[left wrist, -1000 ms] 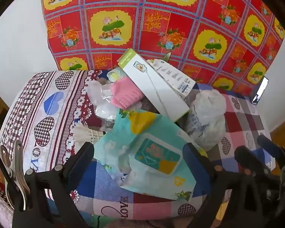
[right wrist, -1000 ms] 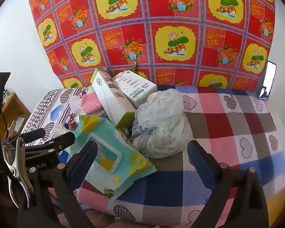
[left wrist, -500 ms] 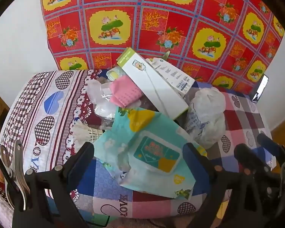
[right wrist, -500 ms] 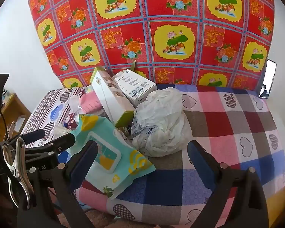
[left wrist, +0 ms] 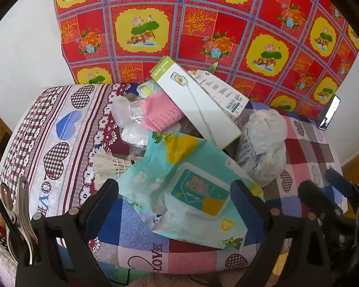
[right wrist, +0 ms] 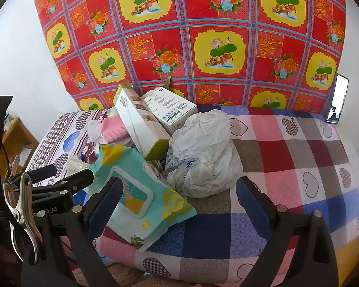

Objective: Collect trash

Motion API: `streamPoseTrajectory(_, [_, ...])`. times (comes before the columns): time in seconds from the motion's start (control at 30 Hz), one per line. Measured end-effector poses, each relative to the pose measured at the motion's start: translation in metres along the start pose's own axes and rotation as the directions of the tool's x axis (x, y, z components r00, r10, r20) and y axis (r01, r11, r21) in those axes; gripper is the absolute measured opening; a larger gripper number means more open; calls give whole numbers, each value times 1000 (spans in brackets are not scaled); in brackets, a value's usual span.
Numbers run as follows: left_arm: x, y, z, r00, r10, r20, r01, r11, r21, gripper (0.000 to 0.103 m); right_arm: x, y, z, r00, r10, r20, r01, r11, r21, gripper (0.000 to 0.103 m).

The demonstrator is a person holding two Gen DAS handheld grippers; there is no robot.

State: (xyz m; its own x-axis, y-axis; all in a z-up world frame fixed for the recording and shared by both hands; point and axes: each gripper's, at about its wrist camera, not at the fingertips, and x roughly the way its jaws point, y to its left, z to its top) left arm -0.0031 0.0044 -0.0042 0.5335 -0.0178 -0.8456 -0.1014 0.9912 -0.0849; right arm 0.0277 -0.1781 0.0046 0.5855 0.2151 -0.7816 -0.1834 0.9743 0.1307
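A heap of trash lies on a bed covered in a checked, heart-printed sheet [right wrist: 287, 157], before a red and yellow floral cloth [right wrist: 203, 24] on the wall. The left gripper [left wrist: 174, 196] hovers with fingers spread wide, empty, framing a flat teal wet-wipe packet [left wrist: 186, 186] at the near edge of the pile. The right gripper [right wrist: 179, 196], fingers likewise released and holding nothing, faces a crumpled white plastic bag [right wrist: 203, 153] lying just beyond and between its fingertips, apart from them. Behind lean a long white-and-green carton [right wrist: 141, 126] and a white printed box [right wrist: 170, 107], beside a pink cloth [left wrist: 160, 114] and a white shuttlecock [left wrist: 110, 165].
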Motion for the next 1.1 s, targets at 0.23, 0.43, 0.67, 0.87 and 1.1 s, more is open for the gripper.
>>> streamPoseTrajectory(0.23, [1,1,0,1000,0,-4,0,1000,-10,97,1,3,0,1000,13,6,-13,1000,-9,98])
streamPoseTrajectory(0.43, [3,4,0,1000,13,-8,-13,1000,-20,97,0,4,1,1000,9,4,-9,1000,-6,98])
streamPoseTrajectory(0.67, [6,11,1,1000,20,-24,-21,998,-51,95,-1,-5,2,1000,5,3,-5,1000,19,98])
streamPoseTrajectory(0.87, [7,20,5,999,3,-35,-6,997,-77,94,-1,-8,3,1000,7,2,-7,1000,21,98])
streamPoseTrajectory(1.1, [10,30,8,999,-6,-43,3,997,-75,92,0,-10,5,1000,20,-2,-20,1000,15,98])
